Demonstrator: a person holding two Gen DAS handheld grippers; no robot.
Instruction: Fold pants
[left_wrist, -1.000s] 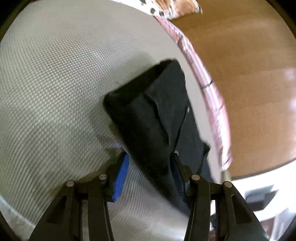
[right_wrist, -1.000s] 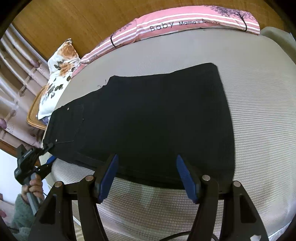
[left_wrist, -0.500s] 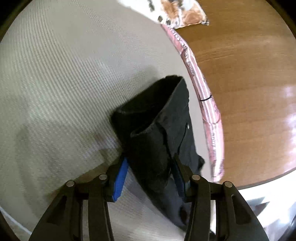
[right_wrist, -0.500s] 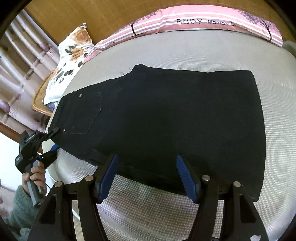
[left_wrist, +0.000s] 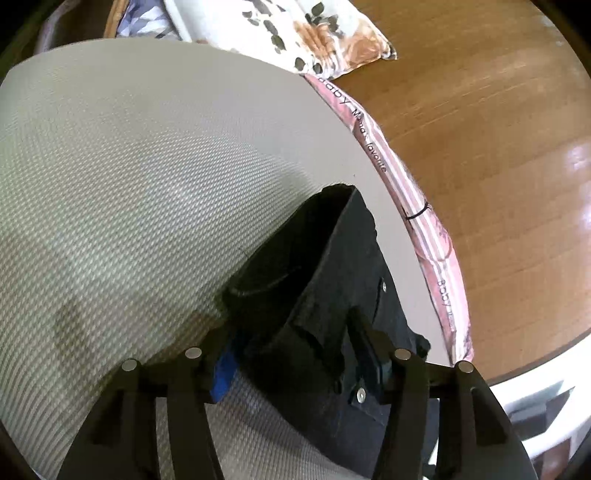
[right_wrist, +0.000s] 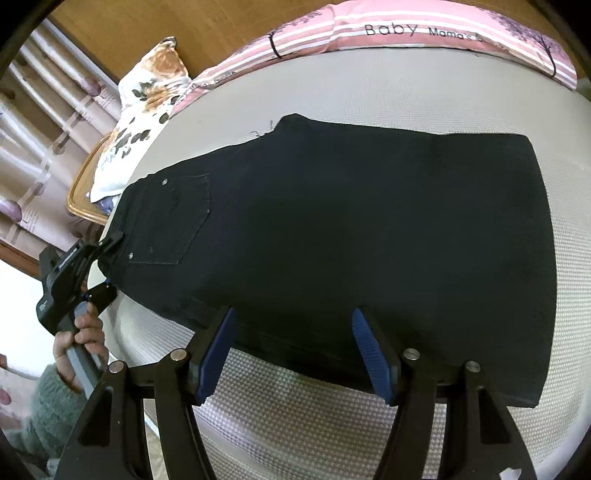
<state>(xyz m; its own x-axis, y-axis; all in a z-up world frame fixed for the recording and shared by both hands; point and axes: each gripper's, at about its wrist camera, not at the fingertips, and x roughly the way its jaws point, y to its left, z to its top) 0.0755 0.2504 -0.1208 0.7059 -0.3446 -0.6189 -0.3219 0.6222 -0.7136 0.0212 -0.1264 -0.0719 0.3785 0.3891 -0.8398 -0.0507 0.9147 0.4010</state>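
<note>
Black pants (right_wrist: 351, 229) lie folded lengthwise and flat on the white textured mattress (right_wrist: 295, 417), with the back pocket and waistband at the left. My right gripper (right_wrist: 291, 332) is open just above their near edge, with nothing gripped. My left gripper (right_wrist: 105, 267) is at the waistband end, held by a hand (right_wrist: 81, 336) in a fuzzy green sleeve. In the left wrist view the waistband of the pants (left_wrist: 332, 280) sits between the fingers of the left gripper (left_wrist: 295, 343). Its jaws are opening, and the blue pad (left_wrist: 223, 373) stands just off the cloth.
A pink striped blanket (right_wrist: 424, 33) runs along the far edge of the bed, against a wooden board (left_wrist: 480, 147). A floral pillow (right_wrist: 147, 96) rests on a wicker piece (right_wrist: 85, 192) beyond the left corner, in front of a curtain (right_wrist: 33, 147).
The left jaws have widened around the waistband, and the raised cloth has settled lower. The right gripper has slid along the near edge toward the waist end; the pants now lie flatter.
</note>
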